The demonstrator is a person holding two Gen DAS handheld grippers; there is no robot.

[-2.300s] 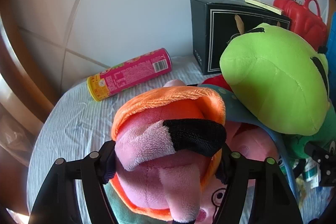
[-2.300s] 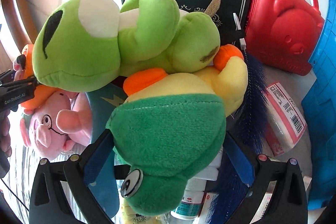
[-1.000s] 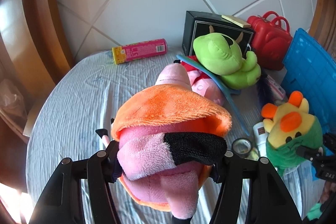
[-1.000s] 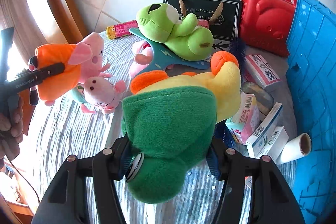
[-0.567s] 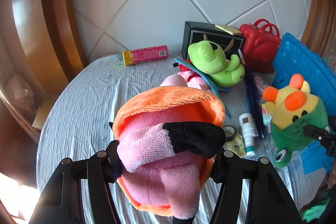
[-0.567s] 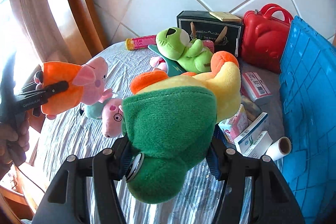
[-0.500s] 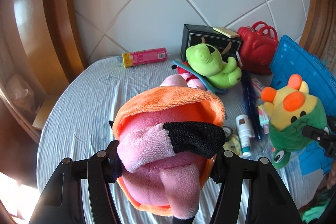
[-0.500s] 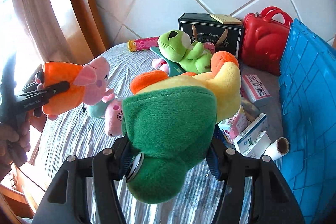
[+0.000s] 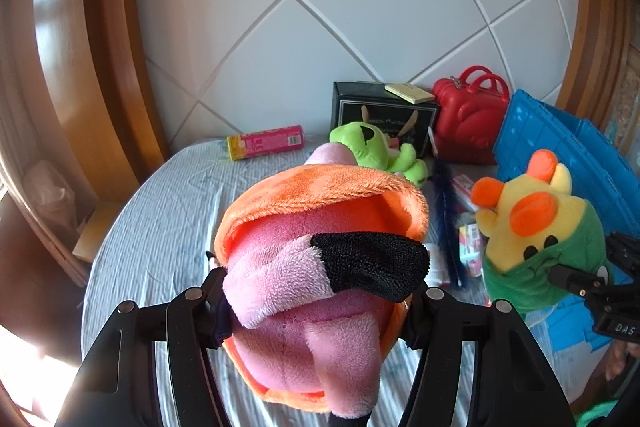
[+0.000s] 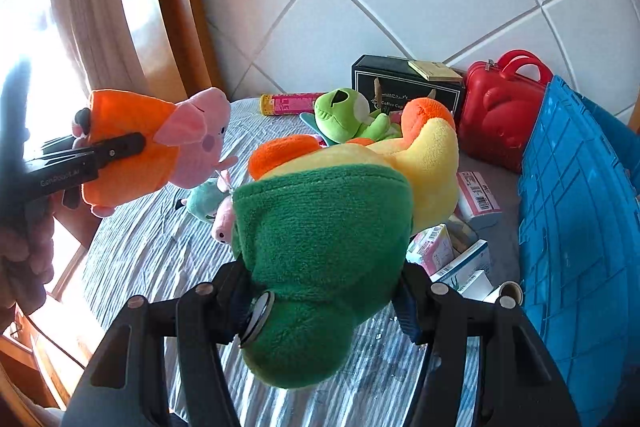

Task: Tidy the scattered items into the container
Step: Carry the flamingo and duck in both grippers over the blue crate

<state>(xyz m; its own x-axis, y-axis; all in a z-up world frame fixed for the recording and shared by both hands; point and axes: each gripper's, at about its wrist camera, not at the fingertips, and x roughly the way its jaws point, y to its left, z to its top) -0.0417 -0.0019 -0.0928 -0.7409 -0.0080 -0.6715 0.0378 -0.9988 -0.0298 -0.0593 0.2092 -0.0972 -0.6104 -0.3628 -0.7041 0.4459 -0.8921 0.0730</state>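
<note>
We have lifted both toys higher above the counter (image 10: 160,259) than a second ago. The left gripper (image 9: 316,297) has its jaws closed on the pink pig in orange (image 9: 320,227); the right gripper (image 10: 324,291) has its jaws closed on the green-and-yellow plush (image 10: 328,227). The blue container (image 10: 572,227) stands at the right, beside the small boxes (image 10: 460,263).
</note>
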